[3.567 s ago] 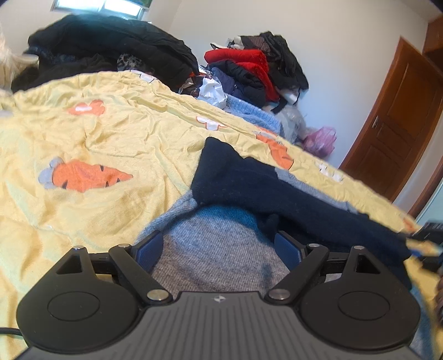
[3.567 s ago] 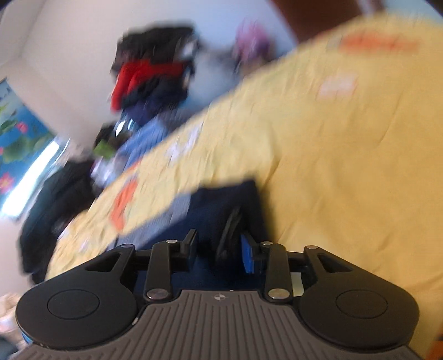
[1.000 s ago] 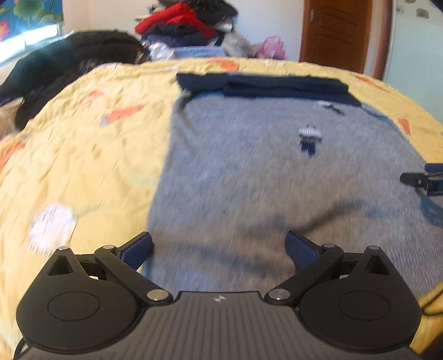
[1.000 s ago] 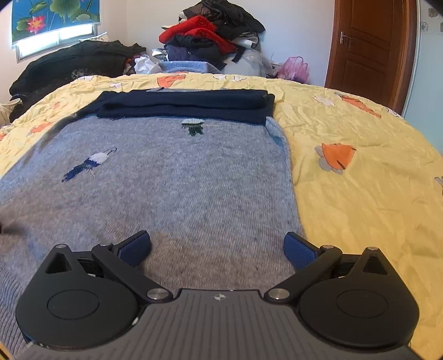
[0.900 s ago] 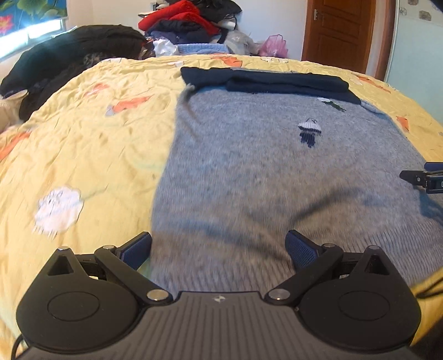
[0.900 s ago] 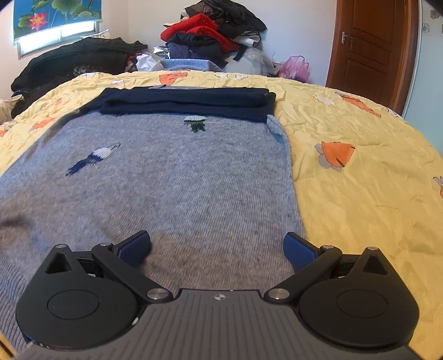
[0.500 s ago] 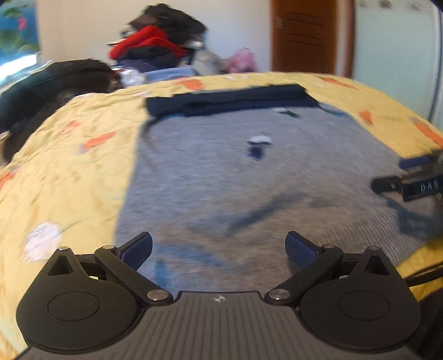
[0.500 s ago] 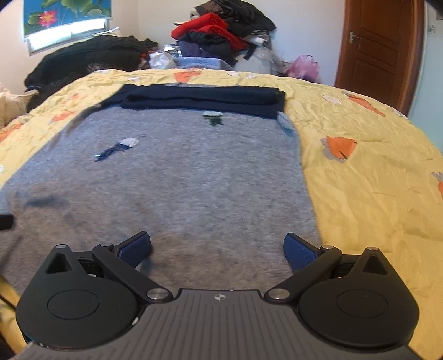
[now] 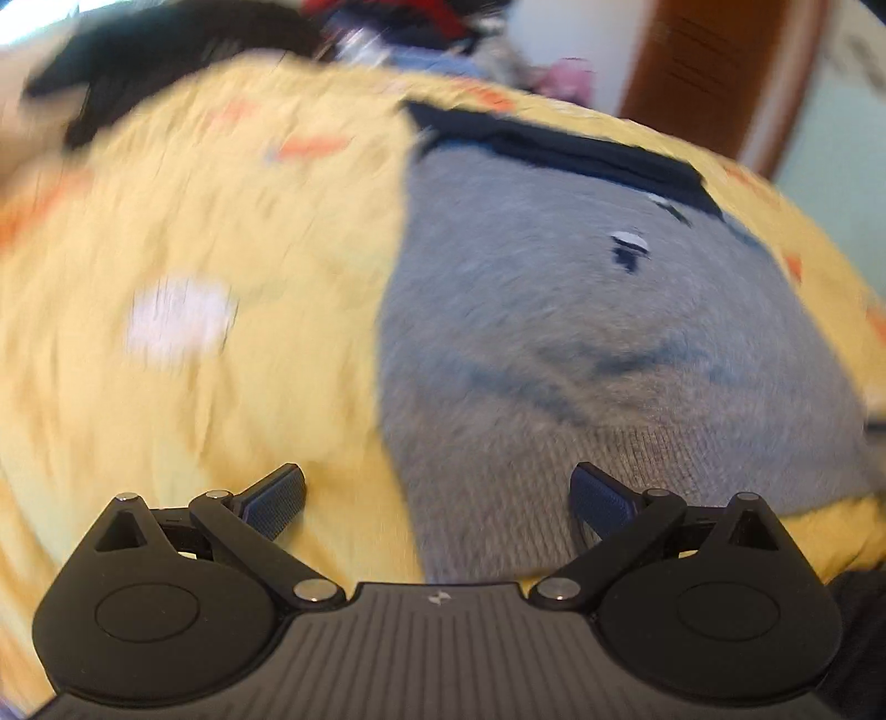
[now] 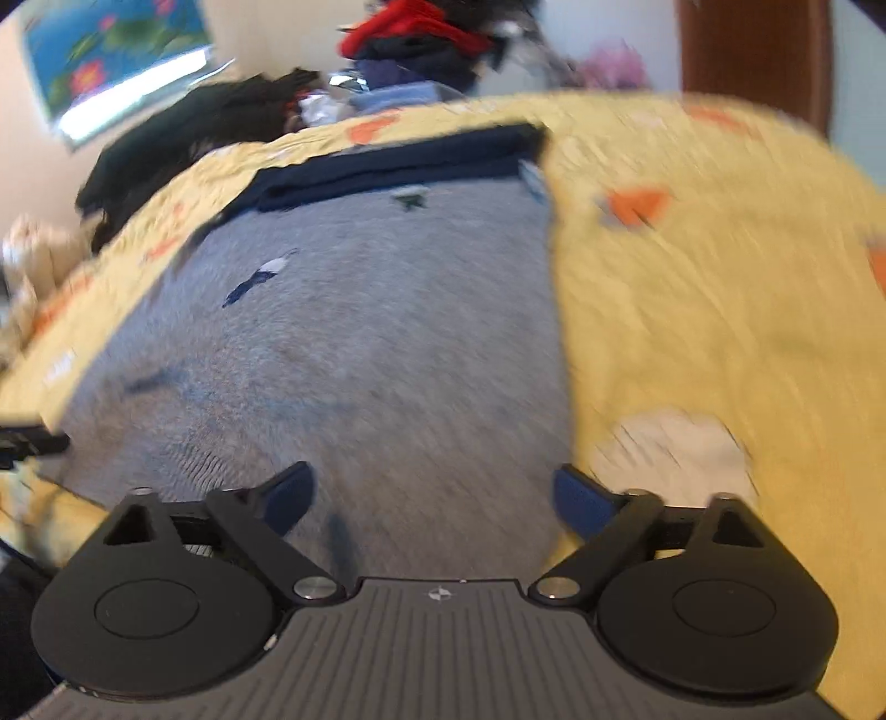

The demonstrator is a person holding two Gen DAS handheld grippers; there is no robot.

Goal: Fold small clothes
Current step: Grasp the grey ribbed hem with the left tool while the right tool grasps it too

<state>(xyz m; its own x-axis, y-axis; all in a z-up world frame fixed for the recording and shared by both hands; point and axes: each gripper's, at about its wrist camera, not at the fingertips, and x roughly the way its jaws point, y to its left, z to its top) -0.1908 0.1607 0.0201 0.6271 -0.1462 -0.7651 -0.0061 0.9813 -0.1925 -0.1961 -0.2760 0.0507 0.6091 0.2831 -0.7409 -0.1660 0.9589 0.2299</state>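
Left tongs (image 9: 437,498), spread wide and grasping nothing, straddle the near left hem corner of the grey knitted sweater (image 9: 581,332), which lies flat on the bed's yellow printed sheet (image 9: 194,360). Right tongs (image 10: 434,495), closing but empty, sit above the hem's right corner. Only the right view shows the blue flower picture (image 10: 116,44) and the other tongs' tip at its left edge. The folded navy sleeves (image 10: 398,160) cross the sweater's far end; motion blur obscures the clothes heap (image 10: 421,39) beyond.
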